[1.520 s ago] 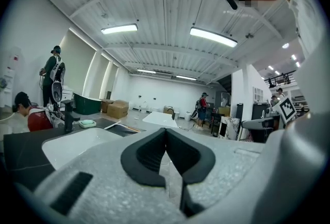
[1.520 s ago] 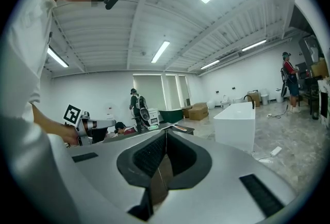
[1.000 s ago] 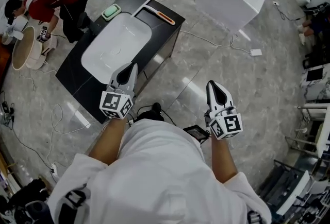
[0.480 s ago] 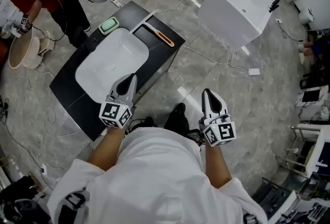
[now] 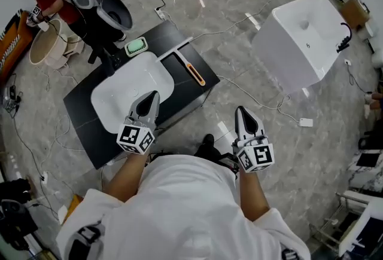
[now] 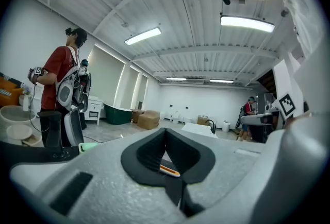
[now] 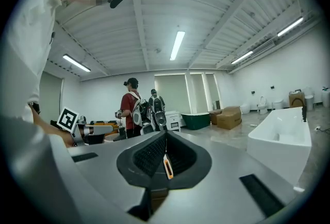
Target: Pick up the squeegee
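While left gripper (image 5: 152, 96) and right gripper (image 5: 241, 110) sit closed, empty, squeegee (image 5: 192, 73) lies ahead between them, handle toward right, left nearer.

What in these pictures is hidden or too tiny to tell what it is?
Squeegee: in the left gripper view, the left tongs hide all but an orange sliver.
Green thing beside the sink: head view, too small to identify.
Shoe: head view, mostly hidden under the person's torso.

Glossy white basin (image 5: 122, 86), matt black counter (image 5: 81, 106), polished marble floor (image 5: 230, 17)
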